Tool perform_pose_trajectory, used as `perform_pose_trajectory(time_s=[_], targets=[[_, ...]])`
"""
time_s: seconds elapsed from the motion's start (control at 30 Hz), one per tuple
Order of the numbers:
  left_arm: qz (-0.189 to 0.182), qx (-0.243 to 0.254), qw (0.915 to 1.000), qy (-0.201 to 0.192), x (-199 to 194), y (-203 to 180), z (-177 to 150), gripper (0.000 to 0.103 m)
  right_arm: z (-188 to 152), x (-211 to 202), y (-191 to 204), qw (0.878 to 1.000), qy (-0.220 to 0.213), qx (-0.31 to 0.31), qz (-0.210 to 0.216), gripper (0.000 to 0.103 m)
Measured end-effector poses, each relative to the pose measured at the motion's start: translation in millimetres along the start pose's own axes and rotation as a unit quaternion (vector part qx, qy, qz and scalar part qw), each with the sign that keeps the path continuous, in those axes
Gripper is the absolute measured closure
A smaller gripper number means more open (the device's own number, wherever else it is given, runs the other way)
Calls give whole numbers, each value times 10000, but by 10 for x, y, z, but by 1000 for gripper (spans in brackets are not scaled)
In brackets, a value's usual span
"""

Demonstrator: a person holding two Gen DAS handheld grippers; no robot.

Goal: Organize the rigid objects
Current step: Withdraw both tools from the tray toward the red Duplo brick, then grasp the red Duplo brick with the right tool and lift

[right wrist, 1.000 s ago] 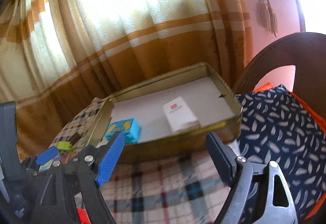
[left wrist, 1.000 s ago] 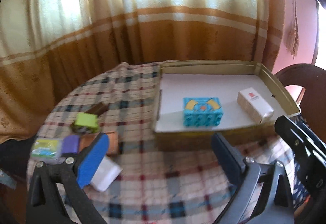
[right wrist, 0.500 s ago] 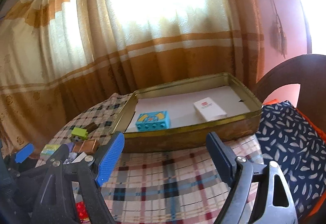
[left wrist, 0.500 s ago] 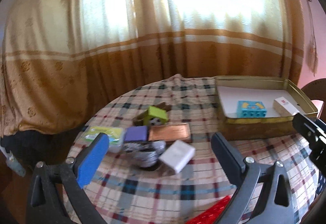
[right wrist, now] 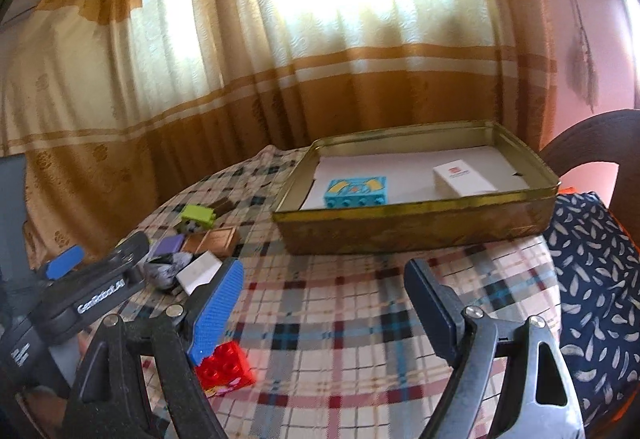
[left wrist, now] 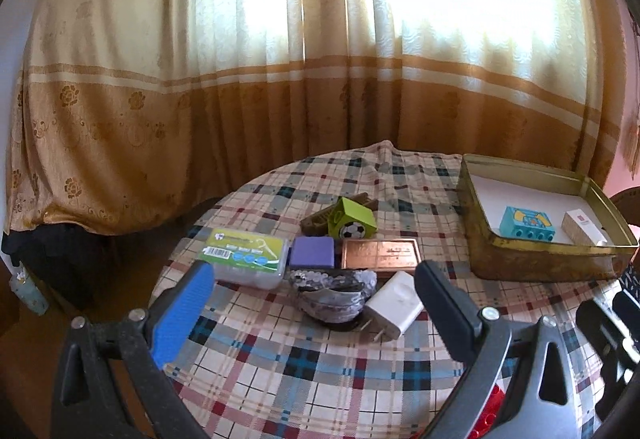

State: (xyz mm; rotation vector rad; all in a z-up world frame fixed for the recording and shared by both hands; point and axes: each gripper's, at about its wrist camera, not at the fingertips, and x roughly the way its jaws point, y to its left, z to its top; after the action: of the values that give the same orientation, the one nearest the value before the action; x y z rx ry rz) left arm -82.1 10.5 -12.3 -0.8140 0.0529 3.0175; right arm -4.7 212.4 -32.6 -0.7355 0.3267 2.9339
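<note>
A gold tin tray (left wrist: 536,267) (right wrist: 416,231) holds a blue toy brick (left wrist: 527,224) (right wrist: 356,192) and a white box (left wrist: 582,228) (right wrist: 464,179). Left of it lie a white charger (left wrist: 394,305) (right wrist: 199,272), a copper tin (left wrist: 380,254), a purple block (left wrist: 312,253), a green cube (left wrist: 352,223), a floss-pick box (left wrist: 246,253) and a crumpled grey item (left wrist: 332,295). A red brick (right wrist: 224,369) lies near the front. My left gripper (left wrist: 312,313) is open, pulled back from the pile. My right gripper (right wrist: 324,307) is open over bare cloth.
The round table has a plaid cloth (left wrist: 320,371). A curtain (left wrist: 280,79) hangs behind. A chair with a dark patterned cushion (right wrist: 596,279) stands at the right. The left gripper's body (right wrist: 92,299) shows in the right wrist view.
Both grippers have pulled back from the tray and stayed open. The left one swung left, so the pile of loose objects now sits in front of it.
</note>
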Motion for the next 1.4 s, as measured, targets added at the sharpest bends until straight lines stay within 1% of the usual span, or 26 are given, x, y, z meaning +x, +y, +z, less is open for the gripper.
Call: perform_pose_trajectory(time_s=[0.1, 0.2, 0.3, 0.4, 0.47, 0.53, 0.67, 0.77, 0.9, 0.97, 1.03, 1.07, 1.1, 1.13, 1.2, 1.27, 1.33, 1.4], targets=[[-11, -30, 10000, 93, 26, 27, 5, 1, -36, 35, 62, 9996, 200, -119, 171, 19], [-7, -17, 9996, 274, 67, 123, -3, 1, -103, 97, 134, 9972, 545, -287, 413, 19], [180, 81, 9987, 469, 122, 263, -80, 1, -186, 134, 213, 9939, 824, -474, 564, 19], [454, 105, 9962, 730, 201, 403, -178, 1, -256, 178, 327, 9901, 1027, -678, 681, 19], [386, -83, 9948, 942, 248, 503, -222, 1, -290, 216, 390, 9874, 1161, -751, 775, 19], [313, -302, 9936, 1043, 270, 590, -241, 1, -325, 240, 453, 9840, 1286, -843, 903, 19], [318, -339, 9916, 1208, 311, 596, -266, 1, -394, 296, 588, 9768, 1532, -1106, 1010, 19], [290, -238, 9918, 1220, 307, 549, -273, 1, -463, 379, 663, 9708, 1806, -1258, 950, 19], [195, -213, 9883, 1498, 400, 529, -276, 1, -455, 428, 709, 9696, 1891, -1342, 787, 19], [149, -345, 9870, 1566, 420, 572, -284, 1, -448, 463, 709, 9681, 1989, -1309, 786, 19], [46, -523, 9851, 1638, 440, 629, -294, 1, -443, 467, 729, 9677, 1960, -1370, 793, 19], [12, -584, 9841, 1675, 452, 646, -298, 1, -449, 466, 756, 9663, 1958, -1463, 814, 21], [-22, -641, 9835, 1693, 462, 661, -301, 1, -459, 459, 783, 9654, 1928, -1563, 801, 31], [-38, -665, 9838, 1662, 453, 667, -301, 1, -469, 458, 806, 9643, 1911, -1650, 795, 36], [-24, -639, 9839, 1666, 451, 656, -305, 1, -491, 431, 850, 9622, 1871, -1822, 775, 37], [3, -607, 9839, 1682, 456, 647, -305, 1, -480, 418, 852, 9624, 1845, -1815, 829, 37], [5, -648, 9840, 1661, 452, 660, -301, 1, -454, 412, 815, 9650, 1806, -1676, 895, 37], [-8, -681, 9838, 1660, 454, 674, -303, 1, -415, 389, 747, 9692, 1701, -1440, 1052, 37]])
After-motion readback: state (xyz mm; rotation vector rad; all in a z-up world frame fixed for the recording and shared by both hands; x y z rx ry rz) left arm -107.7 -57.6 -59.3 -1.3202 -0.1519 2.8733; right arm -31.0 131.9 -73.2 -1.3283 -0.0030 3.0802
